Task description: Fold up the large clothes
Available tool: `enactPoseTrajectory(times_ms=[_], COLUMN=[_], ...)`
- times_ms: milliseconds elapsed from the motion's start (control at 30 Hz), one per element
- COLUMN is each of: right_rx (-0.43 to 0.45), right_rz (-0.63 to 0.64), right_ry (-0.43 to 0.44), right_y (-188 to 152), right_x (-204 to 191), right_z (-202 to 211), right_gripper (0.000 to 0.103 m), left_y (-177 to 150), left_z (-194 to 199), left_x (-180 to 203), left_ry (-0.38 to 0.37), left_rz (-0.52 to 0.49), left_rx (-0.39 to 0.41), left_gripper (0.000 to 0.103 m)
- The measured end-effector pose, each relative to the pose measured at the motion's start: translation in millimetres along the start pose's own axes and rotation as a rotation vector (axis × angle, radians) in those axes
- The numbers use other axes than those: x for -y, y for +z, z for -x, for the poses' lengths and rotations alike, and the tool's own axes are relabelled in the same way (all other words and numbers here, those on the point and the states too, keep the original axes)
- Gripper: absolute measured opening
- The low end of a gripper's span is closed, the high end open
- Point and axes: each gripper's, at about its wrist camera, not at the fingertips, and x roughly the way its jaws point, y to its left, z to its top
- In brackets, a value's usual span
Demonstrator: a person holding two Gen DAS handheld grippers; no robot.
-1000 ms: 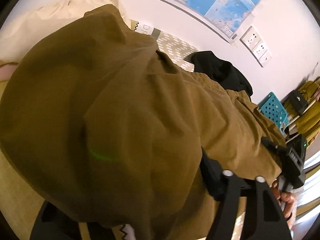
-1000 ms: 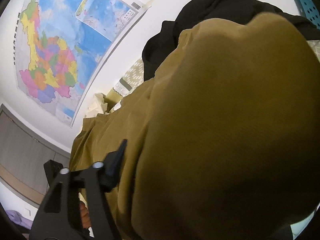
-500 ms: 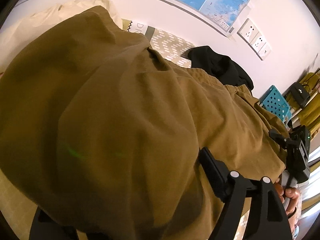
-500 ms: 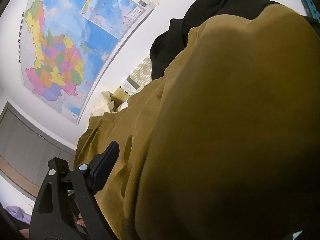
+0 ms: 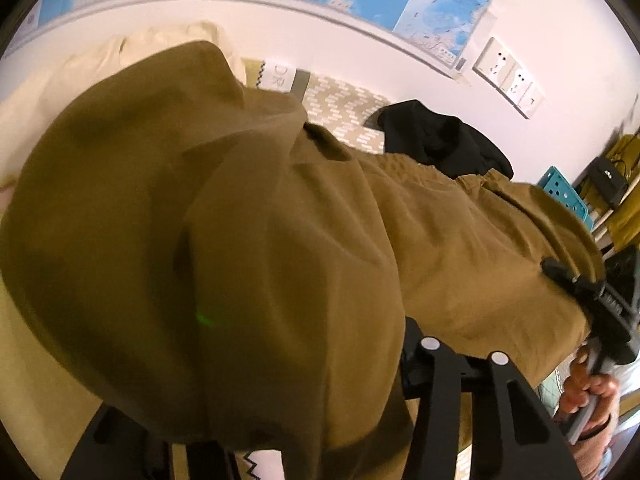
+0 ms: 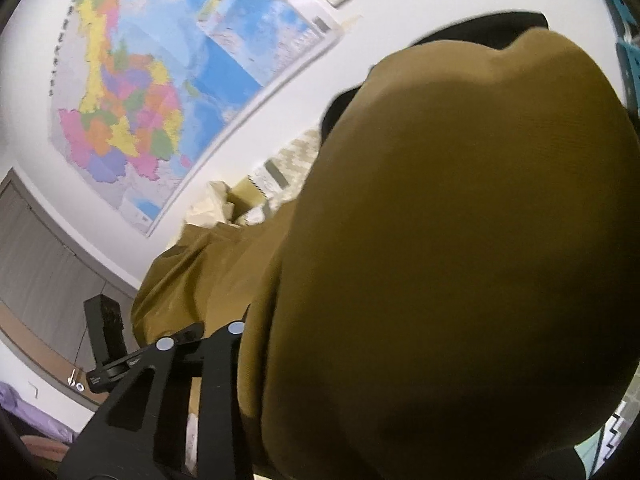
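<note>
A large olive-brown garment point(image 5: 280, 240) hangs stretched between both grippers and fills most of each view; it also fills the right wrist view point(image 6: 460, 260). My left gripper point(image 5: 304, 392) is shut on one edge of it, its fingertips buried in the cloth. My right gripper point(image 6: 320, 360) is shut on the other edge, fingertips also covered. The right gripper shows from outside in the left wrist view point(image 5: 592, 300), clamped on the cloth with the hand below it. The left gripper's body shows in the right wrist view point(image 6: 106, 340).
A black garment point(image 5: 440, 140) and a cream one point(image 5: 80, 80) lie on the patterned bed cover point(image 5: 344, 104) by the wall. A wall map point(image 6: 160, 80), sockets point(image 5: 508, 76), a teal basket point(image 5: 564, 192) and a grey wardrobe point(image 6: 36, 256) surround it.
Both grippers have lifted and tilted a little with the garment held. More wall and map shows above the cloth in both views. The grips have not changed.
</note>
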Motion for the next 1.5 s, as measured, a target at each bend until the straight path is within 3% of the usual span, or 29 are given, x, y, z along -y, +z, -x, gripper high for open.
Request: enactPoseTrajectory(times_ms=[133,267,333,433,567,667,700,733,833,967,1233,1500], right_rx=[0.014,-0.019,-0.043,-0.086,-0.107,-0.106,-0.101,-0.101,-0.088,-0.063,-0.007,0.082], right_rz=[0.035,0.008,-0.046,-0.102,-0.136,-0.132,-0.129,-0.116,-0.106,-0.099,0.029,0.194], right_ry=[0.041,0.0,-0.013,-0.041,-0.011,0.039,0.038,0.021,0.02,0.053,0.097,0.182], right_y=[9,12,10,4,0,3,2,2,5,12,36,98], right_x=[-13,-2,13,32,43,45,44,44,46,36,-17,-101], right_z=[8,-4,-11,-24,-34,-42,-47,-49,-50,-51,-31,-26], right_gripper=[0.031,0.036,0.052,0.068,0.081,0.09,0.087,0.074,0.052,0.036,0.026,0.024], left_y=[3,3,1,0,-1,-3,-2,-3,-1,2,20,76], left_z=[13,11,6,-2,-13,-20,-21,-20,-20,-12,18,86], left_x=[3,0,-2,-7,-11,-14,-15,-14,-11,-11,-2,8], left_ry=[-0.006,-0.014,-0.008,-0.018,-0.027,-0.05,-0.054,-0.056,-0.054,-0.061,-0.103,-0.147], left_rz=[-0.02,-0.015,-0.016,-0.005,0.008,0.011,0.013,0.013,0.003,0.001,-0.034,-0.105], left_rx=[0.027,0.021,0.006,-0.017,-0.05,-0.061,-0.057,-0.056,-0.046,-0.036,0.016,0.171], left_gripper=[0.044,0.044,0.045,0.049,0.063,0.067,0.067,0.065,0.056,0.047,0.04,0.038])
